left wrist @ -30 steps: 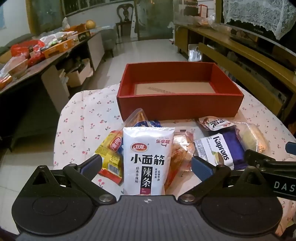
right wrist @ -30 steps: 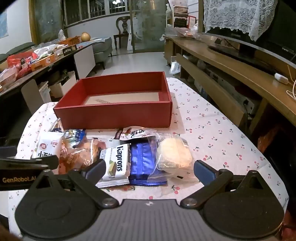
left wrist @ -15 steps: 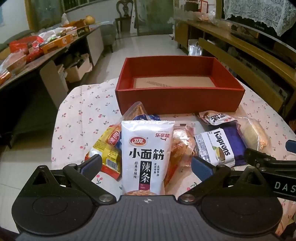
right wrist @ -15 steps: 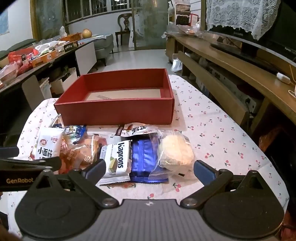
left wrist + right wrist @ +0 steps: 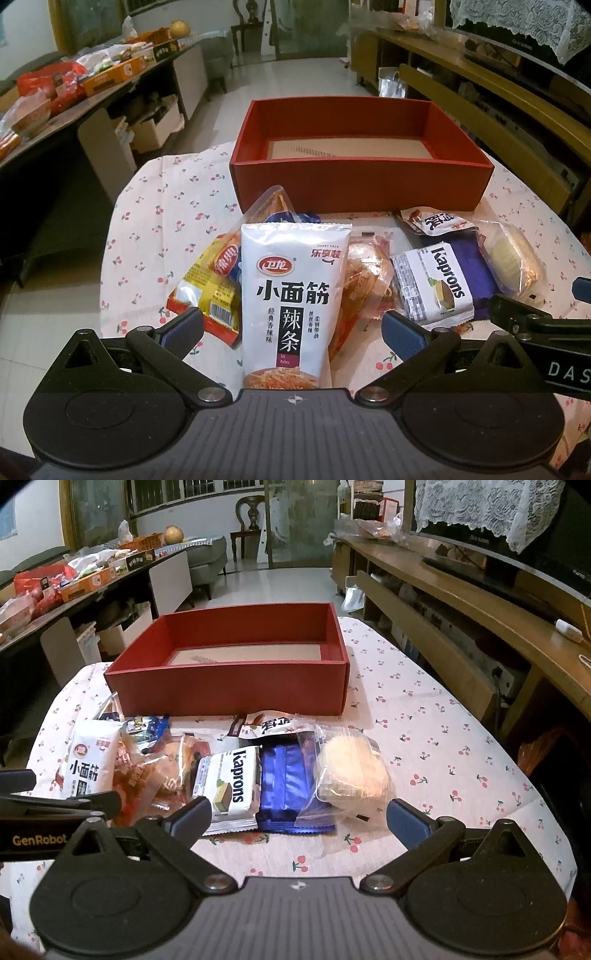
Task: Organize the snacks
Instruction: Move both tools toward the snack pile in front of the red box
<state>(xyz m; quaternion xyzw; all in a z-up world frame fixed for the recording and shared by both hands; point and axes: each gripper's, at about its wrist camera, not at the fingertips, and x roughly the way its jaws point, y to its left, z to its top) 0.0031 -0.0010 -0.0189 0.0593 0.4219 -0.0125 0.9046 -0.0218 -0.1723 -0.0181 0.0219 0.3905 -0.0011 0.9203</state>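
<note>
The left gripper (image 5: 291, 332) has advanced, jaws spread around the white spicy-strip packet (image 5: 293, 295); the right gripper (image 5: 297, 818) hovers open near the table's front edge, facing the red cardboard box (image 5: 236, 686).

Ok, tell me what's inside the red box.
Nothing visible: the red box shows only a bare tan cardboard floor with faint print. Its front wall hides the nearest strip of floor, so anything lying flat there cannot be seen.

cherry-print tablecloth (image 5: 424, 738), wooden chair (image 5: 253, 515), television (image 5: 517, 554)
</note>
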